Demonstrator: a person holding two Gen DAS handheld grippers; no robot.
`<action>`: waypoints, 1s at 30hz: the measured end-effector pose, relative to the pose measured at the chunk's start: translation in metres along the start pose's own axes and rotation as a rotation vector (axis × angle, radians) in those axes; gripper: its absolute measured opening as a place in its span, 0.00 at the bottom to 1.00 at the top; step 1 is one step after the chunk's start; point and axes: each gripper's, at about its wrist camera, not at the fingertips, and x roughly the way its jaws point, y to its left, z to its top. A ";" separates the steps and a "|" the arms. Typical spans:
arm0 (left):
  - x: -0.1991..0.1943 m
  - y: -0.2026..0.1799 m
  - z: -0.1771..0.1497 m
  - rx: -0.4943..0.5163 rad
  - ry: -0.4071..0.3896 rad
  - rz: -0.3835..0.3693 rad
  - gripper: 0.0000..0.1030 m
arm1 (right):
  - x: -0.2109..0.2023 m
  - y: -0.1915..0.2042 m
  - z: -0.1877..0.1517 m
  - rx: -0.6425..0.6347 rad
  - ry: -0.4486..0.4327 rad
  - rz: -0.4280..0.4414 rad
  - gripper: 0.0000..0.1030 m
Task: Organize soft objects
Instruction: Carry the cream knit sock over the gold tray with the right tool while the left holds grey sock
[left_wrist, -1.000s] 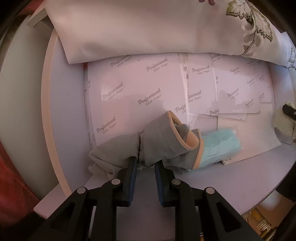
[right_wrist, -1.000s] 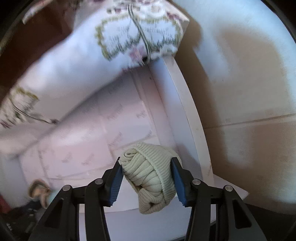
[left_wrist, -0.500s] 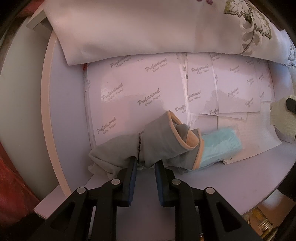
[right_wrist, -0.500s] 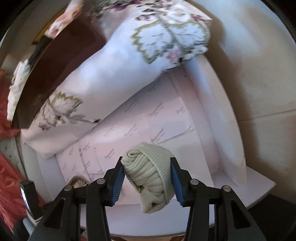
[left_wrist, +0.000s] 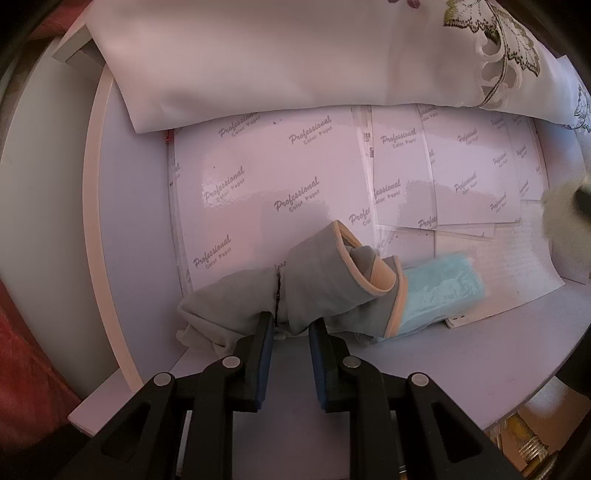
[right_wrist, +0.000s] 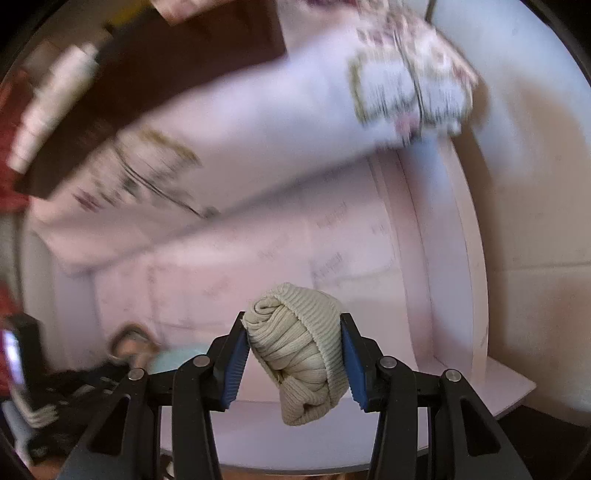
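A grey cloth (left_wrist: 317, 288) with tan trim lies bunched on the pale shelf (left_wrist: 461, 354), wrapped round a light blue soft piece (left_wrist: 439, 284). My left gripper (left_wrist: 291, 325) points down at its near edge, shut on a fold of the grey cloth. My right gripper (right_wrist: 293, 326) is shut on a rolled cream ribbed knit bundle (right_wrist: 299, 350) and holds it off the shelf. That bundle shows as a blur at the right edge of the left wrist view (left_wrist: 561, 218). The grey cloth and blue piece appear blurred at the lower left of the right wrist view (right_wrist: 162, 358).
A folded white embroidered cloth (left_wrist: 295, 55) lies across the back of the shelf (right_wrist: 221, 155). Glossy packs of colour paper (left_wrist: 277, 184) line the shelf floor. A raised side wall (left_wrist: 92, 221) bounds the left, another (right_wrist: 465, 258) the right. Red fabric (left_wrist: 22, 350) hangs at the far left.
My right gripper has risen and rolled with the cream bundle, which moved up along the right edge of the left wrist view. The left gripper and grey cloth stayed put.
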 end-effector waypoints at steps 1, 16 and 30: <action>0.000 0.000 0.000 0.000 0.000 0.001 0.18 | -0.009 0.004 0.002 -0.006 -0.027 0.024 0.46; -0.004 -0.004 -0.001 0.004 -0.005 0.008 0.18 | -0.109 0.062 0.060 -0.057 -0.328 0.260 0.46; -0.007 0.003 0.001 0.007 -0.007 -0.011 0.18 | -0.051 0.094 0.127 -0.056 -0.247 0.118 0.46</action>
